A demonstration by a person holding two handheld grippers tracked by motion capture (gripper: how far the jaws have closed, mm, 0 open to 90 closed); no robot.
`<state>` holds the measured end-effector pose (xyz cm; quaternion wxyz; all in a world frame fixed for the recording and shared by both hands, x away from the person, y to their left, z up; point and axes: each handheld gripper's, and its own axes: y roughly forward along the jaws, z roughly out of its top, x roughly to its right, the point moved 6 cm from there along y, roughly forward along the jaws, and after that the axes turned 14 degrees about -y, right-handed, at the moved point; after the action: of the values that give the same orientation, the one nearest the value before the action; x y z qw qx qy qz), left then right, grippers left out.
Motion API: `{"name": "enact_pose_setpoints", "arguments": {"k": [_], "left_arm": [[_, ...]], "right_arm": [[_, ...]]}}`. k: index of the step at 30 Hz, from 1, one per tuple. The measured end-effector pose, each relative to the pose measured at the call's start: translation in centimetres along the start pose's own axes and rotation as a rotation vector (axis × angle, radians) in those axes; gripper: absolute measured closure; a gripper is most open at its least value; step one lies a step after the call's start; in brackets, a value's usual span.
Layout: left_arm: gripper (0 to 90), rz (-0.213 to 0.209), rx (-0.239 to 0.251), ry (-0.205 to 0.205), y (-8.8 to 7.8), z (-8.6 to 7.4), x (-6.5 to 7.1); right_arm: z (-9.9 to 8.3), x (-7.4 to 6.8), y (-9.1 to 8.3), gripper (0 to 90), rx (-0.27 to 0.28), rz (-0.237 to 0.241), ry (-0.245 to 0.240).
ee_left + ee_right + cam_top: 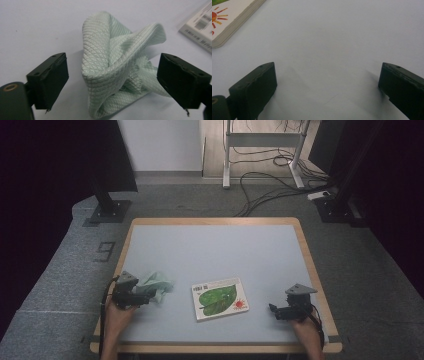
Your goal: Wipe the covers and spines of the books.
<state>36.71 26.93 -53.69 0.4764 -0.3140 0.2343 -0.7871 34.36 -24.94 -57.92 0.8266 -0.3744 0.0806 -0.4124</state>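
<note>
Between the wide-open left gripper [112, 85] jaws, a crumpled cloth [120, 65]

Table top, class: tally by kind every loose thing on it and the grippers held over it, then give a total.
Cloths: 1, pale green cloth
Books: 1, leaf-cover book
Grippers: 2, left gripper, right gripper, both open
Total: 4

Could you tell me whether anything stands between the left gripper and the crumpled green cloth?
Nothing visible does. The left gripper is open, its jaws either side of the green cloth, which lies bunched on the table between them. The book lies off to the side, apart from the cloth.
</note>
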Motion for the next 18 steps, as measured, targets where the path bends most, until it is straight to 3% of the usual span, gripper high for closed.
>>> {"name": "enact_pose_setpoints", "arguments": {"k": [3, 8, 14, 18], "left_arm": [[3.7, -0.019, 0.018, 0.01, -0.9, 0.3, 0.2], [0.0, -0.048, 0.048, 0.075, -2.2, 0.9, 1.6], [0.0, -0.083, 0.023, 0.17, -2.1, 1.3, 4.8], [0.0, -0.14, -0.01, 0.229, -0.9, 1.1, 7.6]], "right_arm": [[0.0, 0.0, 0.0, 1.0, 0.0, 0.0, 0.0], [0.0, 0.0, 0.0, 0.9, 0.0, 0.0, 0.002], [0.0, 0.0, 0.0, 0.9, -0.003, 0.003, 0.003], [0.0, 0.0, 0.0, 0.9, -0.003, 0.003, 0.003]]}}
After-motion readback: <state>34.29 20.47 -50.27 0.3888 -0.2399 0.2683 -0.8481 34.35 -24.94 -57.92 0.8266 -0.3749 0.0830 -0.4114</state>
